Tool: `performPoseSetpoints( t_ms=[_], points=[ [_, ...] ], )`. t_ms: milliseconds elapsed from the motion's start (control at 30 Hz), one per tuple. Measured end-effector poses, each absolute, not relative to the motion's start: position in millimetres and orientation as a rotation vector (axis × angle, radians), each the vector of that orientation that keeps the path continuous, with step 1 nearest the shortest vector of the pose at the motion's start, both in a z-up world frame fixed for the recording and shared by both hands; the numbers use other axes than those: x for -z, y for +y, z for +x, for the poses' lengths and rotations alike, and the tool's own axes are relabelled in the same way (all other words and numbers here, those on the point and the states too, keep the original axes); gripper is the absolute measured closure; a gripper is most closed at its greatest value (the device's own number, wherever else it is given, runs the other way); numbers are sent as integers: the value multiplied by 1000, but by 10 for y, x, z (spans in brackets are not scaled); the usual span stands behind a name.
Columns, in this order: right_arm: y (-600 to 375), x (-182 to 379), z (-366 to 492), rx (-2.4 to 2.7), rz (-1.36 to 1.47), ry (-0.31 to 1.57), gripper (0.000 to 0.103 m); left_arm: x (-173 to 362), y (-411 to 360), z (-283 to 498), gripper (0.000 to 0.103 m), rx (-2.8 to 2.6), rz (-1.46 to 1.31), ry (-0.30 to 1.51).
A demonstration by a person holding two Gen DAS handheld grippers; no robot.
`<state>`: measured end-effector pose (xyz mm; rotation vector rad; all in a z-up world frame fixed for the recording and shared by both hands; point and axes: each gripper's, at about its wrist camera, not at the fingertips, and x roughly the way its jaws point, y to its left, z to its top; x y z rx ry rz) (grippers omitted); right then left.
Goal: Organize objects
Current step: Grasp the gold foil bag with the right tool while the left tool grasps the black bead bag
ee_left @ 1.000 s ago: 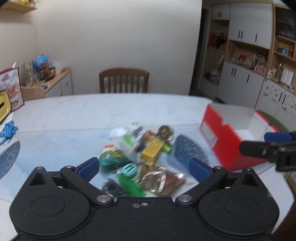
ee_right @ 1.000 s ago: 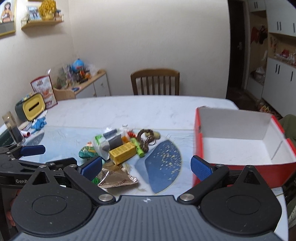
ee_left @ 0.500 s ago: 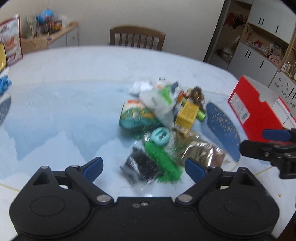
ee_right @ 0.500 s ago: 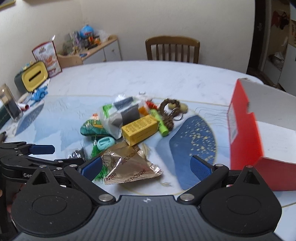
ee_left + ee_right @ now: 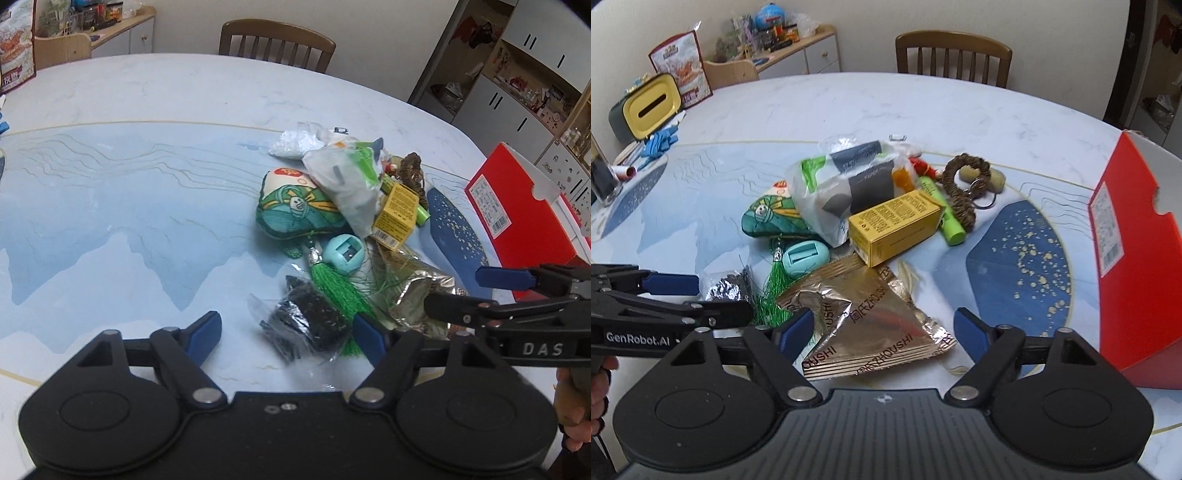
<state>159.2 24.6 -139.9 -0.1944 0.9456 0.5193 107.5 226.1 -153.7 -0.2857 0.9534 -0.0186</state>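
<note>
A pile of small items lies mid-table: a yellow box (image 5: 894, 225), a teal pouch (image 5: 295, 210), a white plastic bag (image 5: 343, 181), a teal round case (image 5: 345, 254), a green tassel (image 5: 332, 288), a green tube (image 5: 942, 210) and a braided keyring (image 5: 964, 184). My left gripper (image 5: 286, 332) is open low over the table, with a black bag (image 5: 306, 321) between its fingers. My right gripper (image 5: 882, 326) is open around a gold foil packet (image 5: 864, 325). An open red box (image 5: 1137, 251) stands to the right.
A wooden chair (image 5: 953, 55) stands at the table's far side. A yellow tissue box (image 5: 646, 107), blue clips (image 5: 659, 142) and a glass (image 5: 602, 181) sit at the left edge. Cabinets (image 5: 509, 85) line the right wall.
Both grippers have dropped and moved forward to the near side of the pile. Both stay open, and the red box now lies further right in both views.
</note>
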Motion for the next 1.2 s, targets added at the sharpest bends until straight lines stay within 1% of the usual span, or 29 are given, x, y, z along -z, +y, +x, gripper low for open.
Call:
performPoseSetpoints(
  t_ms=[33, 167, 200, 233, 267, 333, 400, 467, 533, 567, 633, 900, 1100, 1200],
  points=[
    [262, 1422, 1603, -517, -197, 955, 28, 1543, 2282, 1076, 31, 28, -300, 955],
    [289, 1476, 1629, -520, -194, 978, 32, 1543, 2297, 1084, 36, 53, -305, 953],
    [299, 1478, 1634, -524, -196, 981, 38, 1543, 2303, 1090, 42, 63, -310, 953],
    [309, 1482, 1637, -528, -198, 983, 40, 1542, 2309, 1095, 48, 73, -317, 953],
    [320, 1484, 1636, -530, -198, 985, 41, 1536, 2316, 1099, 50, 81, -323, 950],
    [337, 1482, 1634, -533, -202, 985, 44, 1522, 2318, 1102, 50, 82, -312, 947],
    [341, 1479, 1637, -534, -199, 988, 44, 1509, 2319, 1106, 50, 84, -304, 956],
    [332, 1465, 1646, -534, -187, 996, 49, 1486, 2331, 1103, 54, 89, -299, 959],
    [333, 1429, 1635, -539, -183, 992, 60, 1461, 2348, 1100, 59, 100, -300, 957],
    [338, 1409, 1621, -541, -190, 985, 64, 1451, 2360, 1096, 59, 104, -304, 954],
    [359, 1384, 1590, -544, -211, 972, 67, 1454, 2382, 1094, 67, 117, -314, 955],
    [339, 1299, 1528, -534, -214, 966, 75, 1456, 2469, 1057, 74, 132, -364, 951],
    [195, 1117, 1443, -520, -205, 949, 82, 1323, 2504, 981, 75, 146, -381, 909],
    [91, 984, 1402, -522, -191, 922, 88, 1247, 2506, 950, 75, 150, -387, 887]
  ],
)
